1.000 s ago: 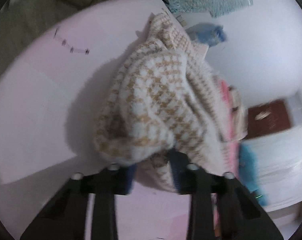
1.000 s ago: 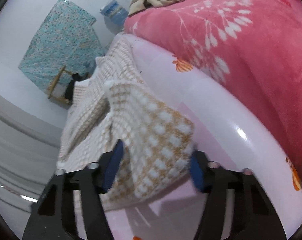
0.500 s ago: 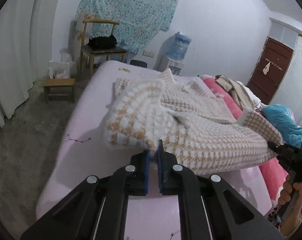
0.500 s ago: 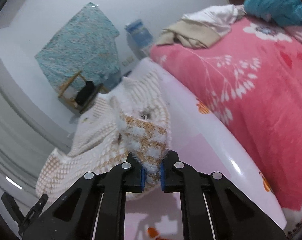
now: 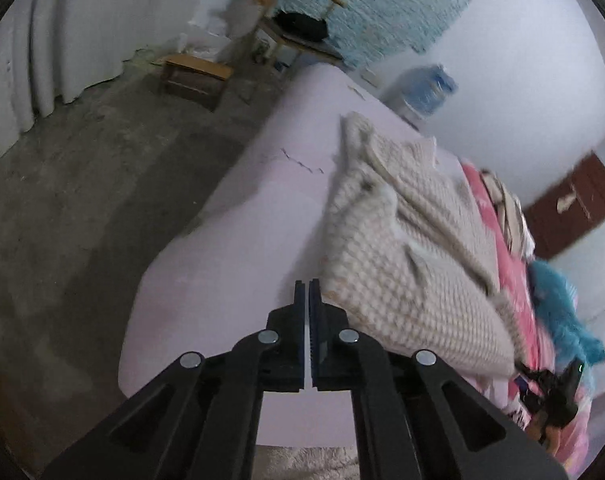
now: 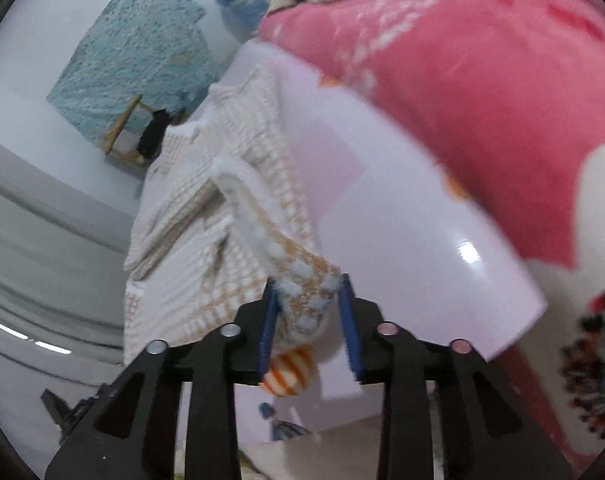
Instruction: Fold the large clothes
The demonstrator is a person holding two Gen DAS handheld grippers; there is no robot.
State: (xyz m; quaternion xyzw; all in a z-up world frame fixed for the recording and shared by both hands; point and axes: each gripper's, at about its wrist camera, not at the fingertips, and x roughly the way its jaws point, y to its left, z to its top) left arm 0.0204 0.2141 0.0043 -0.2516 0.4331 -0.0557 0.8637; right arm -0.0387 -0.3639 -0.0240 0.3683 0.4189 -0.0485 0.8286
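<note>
A cream and tan houndstooth knit garment (image 5: 398,256) lies bunched on the pale pink bed sheet (image 5: 238,248). My left gripper (image 5: 307,292) is shut and holds nothing; the garment's near edge lies just right of its fingers. In the right wrist view the same garment (image 6: 206,216) lies on the sheet, and a fluffy corner of it (image 6: 306,296) sits between the parted fingers of my right gripper (image 6: 307,300), which is open. The right gripper also shows at the lower right of the left wrist view (image 5: 554,388).
A pink floral blanket (image 6: 482,80) covers the bed to the right, with a teal cloth (image 5: 558,312) on it. A wooden chair (image 5: 294,28) and a stool (image 5: 194,72) stand on the concrete floor (image 5: 82,200) to the left. A water jug (image 5: 426,88) stands by the wall.
My left gripper has let go of the garment and pulled left of it, still shut. My right gripper has opened; the corner it pinched now lies loose between its fingers.
</note>
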